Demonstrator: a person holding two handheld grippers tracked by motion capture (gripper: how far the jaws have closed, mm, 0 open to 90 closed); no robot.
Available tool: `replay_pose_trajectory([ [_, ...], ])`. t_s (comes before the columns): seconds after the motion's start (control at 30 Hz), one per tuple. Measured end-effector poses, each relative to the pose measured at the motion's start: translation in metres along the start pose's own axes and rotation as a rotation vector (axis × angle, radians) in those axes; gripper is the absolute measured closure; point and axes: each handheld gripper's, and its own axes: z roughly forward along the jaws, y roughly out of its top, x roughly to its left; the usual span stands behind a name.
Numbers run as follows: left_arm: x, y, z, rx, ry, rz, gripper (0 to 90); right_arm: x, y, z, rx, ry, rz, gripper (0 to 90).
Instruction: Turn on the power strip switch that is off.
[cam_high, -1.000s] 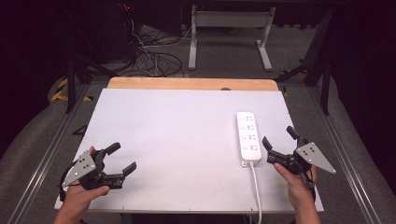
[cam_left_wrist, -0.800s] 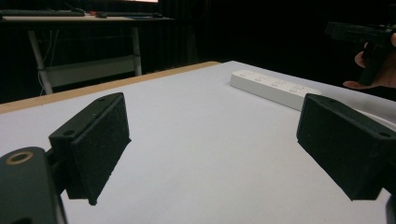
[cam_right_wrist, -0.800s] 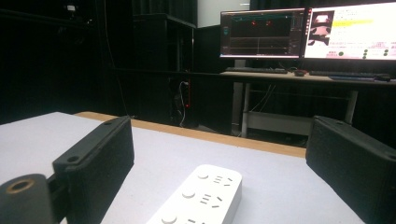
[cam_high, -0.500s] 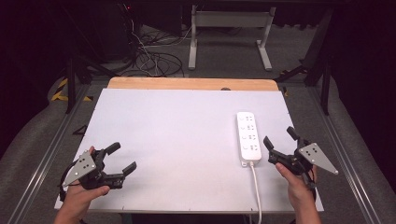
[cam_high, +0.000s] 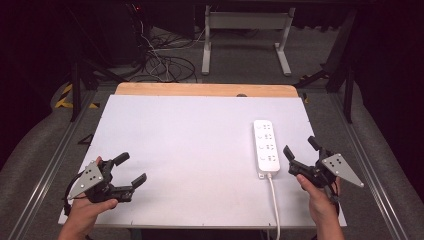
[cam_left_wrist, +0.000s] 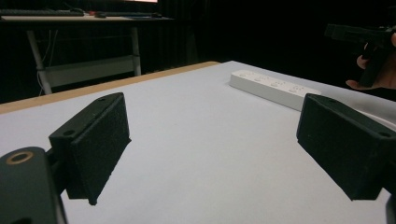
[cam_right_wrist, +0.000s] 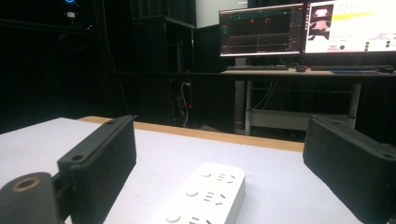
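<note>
Inspecting the table (cam_high: 200, 150), I found one item in play: a white power strip (cam_high: 265, 147) lying flat on the white surface at the person's right, well short of the wooden back edge (cam_high: 205, 90). Its white cord (cam_high: 273, 200) left the near end and ran off the front edge of the table.

The right gripper (cam_high: 304, 155) was held just beside the strip's near end, apart from it, jaws spread wide and holding nothing. In the right gripper view the strip (cam_right_wrist: 203, 198) lay between and slightly beyond the two open jaws. The left gripper (cam_high: 129, 169) sat low at the near left corner, well apart from the strip, jaws likewise wide and empty; the left gripper view showed the strip (cam_left_wrist: 273, 88) far across the surface.

Risks noted, as judgement: the strip is long, smooth and flat, so a grip taken at one end could let it pivot or slide out of the pads. The trailing cord could drag or snag at the table edge and pull the strip askew if lifted. Closing across the socket face instead of the side walls might give a poor hold.

Condition of the strip: clean white casing, rounded corners, several socket groups in a row along its top, no plugs inserted.
</note>
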Motion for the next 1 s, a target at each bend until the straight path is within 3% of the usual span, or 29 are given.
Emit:
replay_pose_trajectory([
  [1.0, 0.001, 0.0001, 0.0017, 0.0, -0.001, 0.0, 10.2, -0.0032, -0.0002, -0.0032, 0.003, 0.001, 0.003, 10.7],
])
